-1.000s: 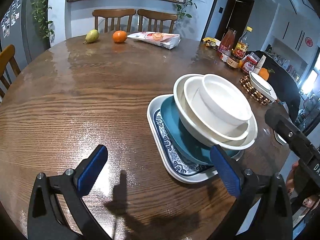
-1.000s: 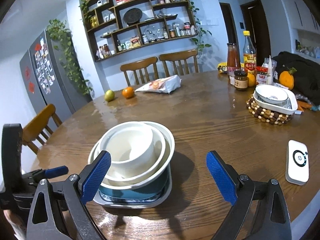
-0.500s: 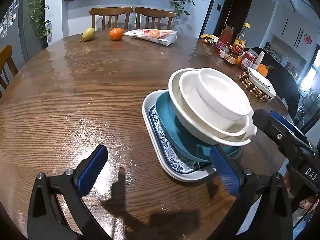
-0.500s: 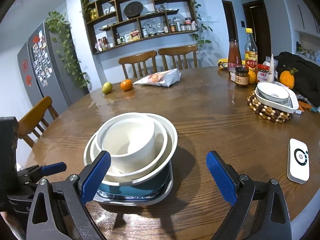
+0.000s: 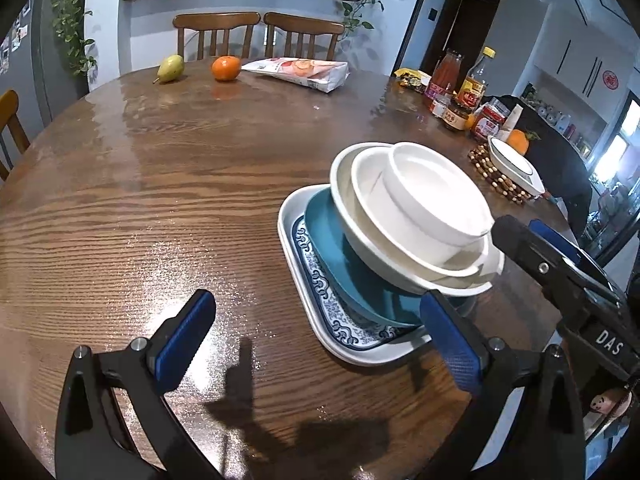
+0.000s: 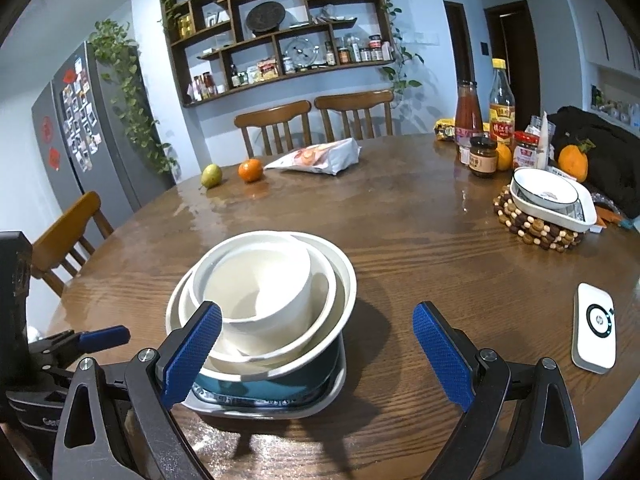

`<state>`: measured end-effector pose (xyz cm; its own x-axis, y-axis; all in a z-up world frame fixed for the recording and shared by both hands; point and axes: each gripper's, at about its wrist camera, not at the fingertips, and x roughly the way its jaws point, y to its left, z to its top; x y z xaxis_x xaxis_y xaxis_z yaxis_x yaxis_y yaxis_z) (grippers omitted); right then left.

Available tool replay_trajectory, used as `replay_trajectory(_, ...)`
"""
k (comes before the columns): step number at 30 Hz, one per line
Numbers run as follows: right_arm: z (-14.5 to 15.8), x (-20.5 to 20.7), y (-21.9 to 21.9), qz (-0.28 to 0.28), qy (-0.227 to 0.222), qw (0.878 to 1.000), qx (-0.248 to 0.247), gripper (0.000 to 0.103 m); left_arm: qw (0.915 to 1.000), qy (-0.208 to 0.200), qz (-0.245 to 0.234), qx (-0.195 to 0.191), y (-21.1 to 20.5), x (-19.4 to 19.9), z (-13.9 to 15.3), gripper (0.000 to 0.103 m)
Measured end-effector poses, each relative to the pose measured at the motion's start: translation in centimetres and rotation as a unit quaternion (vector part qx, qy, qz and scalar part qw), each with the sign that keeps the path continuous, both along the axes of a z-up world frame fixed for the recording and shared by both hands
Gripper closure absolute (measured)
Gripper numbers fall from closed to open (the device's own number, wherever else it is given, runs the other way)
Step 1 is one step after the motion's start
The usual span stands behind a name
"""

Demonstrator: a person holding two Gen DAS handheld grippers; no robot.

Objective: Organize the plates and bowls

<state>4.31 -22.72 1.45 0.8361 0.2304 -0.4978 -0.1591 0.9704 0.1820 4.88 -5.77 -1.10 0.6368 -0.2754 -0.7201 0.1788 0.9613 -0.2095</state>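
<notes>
Broad bare stretch of glossy brown wooden round table [image 5: 168, 184] left of and beyond the leaning stack of white bowls on a blue-patterned rectangular plate [image 5: 404, 248]. Right of it, passage narrowed by white wireless charging pad [image 6: 594, 326] and beaded wooden trivet bearing white dishes [image 6: 536, 228].

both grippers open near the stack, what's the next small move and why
Probably ease the right gripper forward so its open jaws straddle the small white bowl on top: it sits tilted inside the nested white bowls, above the teal dish and patterned plate. The left gripper is open, off to the stack's side.
</notes>
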Motion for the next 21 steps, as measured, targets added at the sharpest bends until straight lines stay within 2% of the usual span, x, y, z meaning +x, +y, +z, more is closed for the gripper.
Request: replay_trajectory(21,-0.38,0.08,0.03,0.001,0.006,1.0,0.002,0.006,0.9999,-0.008,-0.004,-0.007,0.14,-0.82,0.12,0.001)
